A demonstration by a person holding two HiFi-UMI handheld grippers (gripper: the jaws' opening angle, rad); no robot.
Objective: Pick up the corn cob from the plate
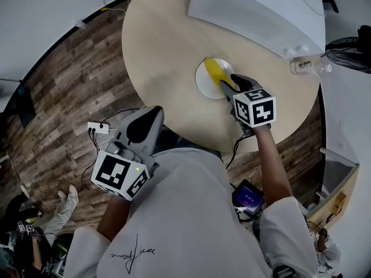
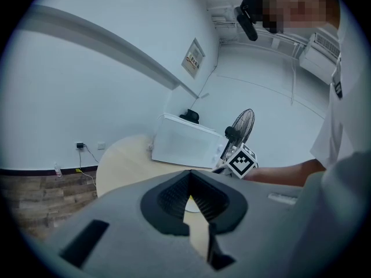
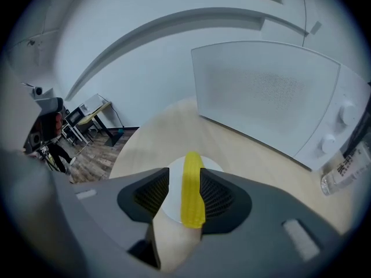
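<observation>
A yellow corn cob (image 1: 214, 72) lies across a small white plate (image 1: 203, 84) on the round wooden table (image 1: 162, 45). My right gripper (image 1: 227, 86) points down at the cob's near end. In the right gripper view the corn cob (image 3: 192, 187) runs lengthwise between the jaws of my right gripper (image 3: 184, 193). The cob lies against the right pad, while bare plate (image 3: 173, 197) shows between it and the left pad, so these jaws are open. My left gripper (image 1: 152, 111) hangs off the table's near edge, its tips together with nothing in them.
A white microwave (image 1: 255, 7) stands at the table's far side, with a clear plastic bottle (image 1: 307, 66) near the right edge. A black fan (image 1: 348, 45) stands beyond the table. Wood floor with cables lies to the left.
</observation>
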